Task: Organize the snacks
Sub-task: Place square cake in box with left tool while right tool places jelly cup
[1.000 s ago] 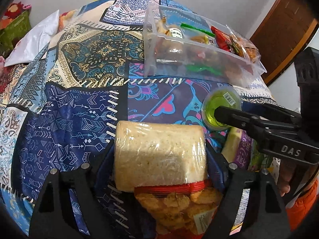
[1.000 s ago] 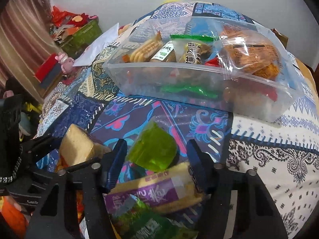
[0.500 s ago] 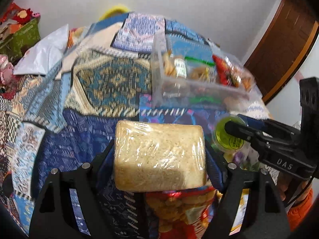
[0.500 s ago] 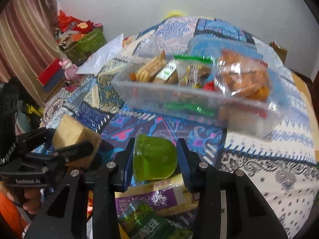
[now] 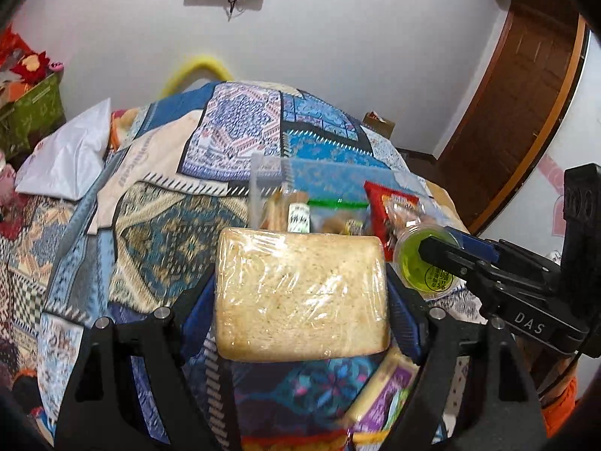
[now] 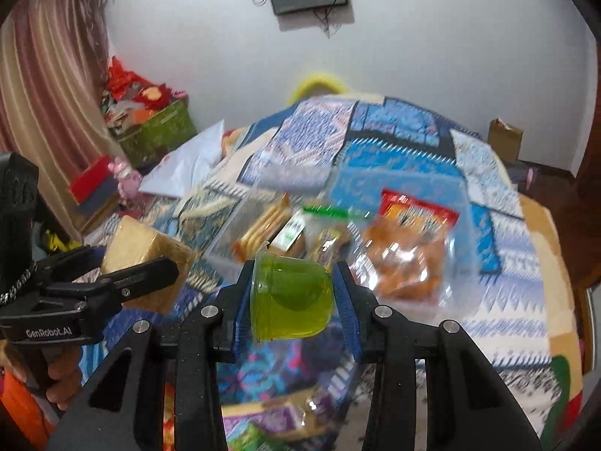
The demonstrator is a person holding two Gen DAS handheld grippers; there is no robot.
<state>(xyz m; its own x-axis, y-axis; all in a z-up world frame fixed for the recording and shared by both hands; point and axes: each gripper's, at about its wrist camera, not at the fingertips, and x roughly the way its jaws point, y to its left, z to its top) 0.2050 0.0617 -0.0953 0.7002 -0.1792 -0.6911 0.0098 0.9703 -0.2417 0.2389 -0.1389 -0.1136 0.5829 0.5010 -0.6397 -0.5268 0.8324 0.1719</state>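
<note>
My left gripper (image 5: 300,297) is shut on a plastic-wrapped beige snack block (image 5: 300,295) and holds it in the air above the bed; the block also shows in the right wrist view (image 6: 146,263). My right gripper (image 6: 293,300) is shut on a green jelly cup (image 6: 291,302), lifted off the bed; the cup also shows in the left wrist view (image 5: 426,265). Beyond both stands a clear plastic bin (image 6: 240,233) with several snack packets, such as a red-topped bag of orange snacks (image 6: 409,244) and biscuits (image 6: 263,225).
Loose packets lie on the patterned bedspread (image 5: 169,233) below the grippers: a purple and yellow one (image 5: 383,387) and a red-edged bag (image 5: 296,441). A white pillow (image 5: 67,161) lies at far left. A green box (image 6: 157,135) stands beside the bed. A wooden door (image 5: 514,112) is on the right.
Both grippers have risen from the bedspread with their snacks. The right gripper closed on the green jelly cup and lifted it. The views now look over the bin.
</note>
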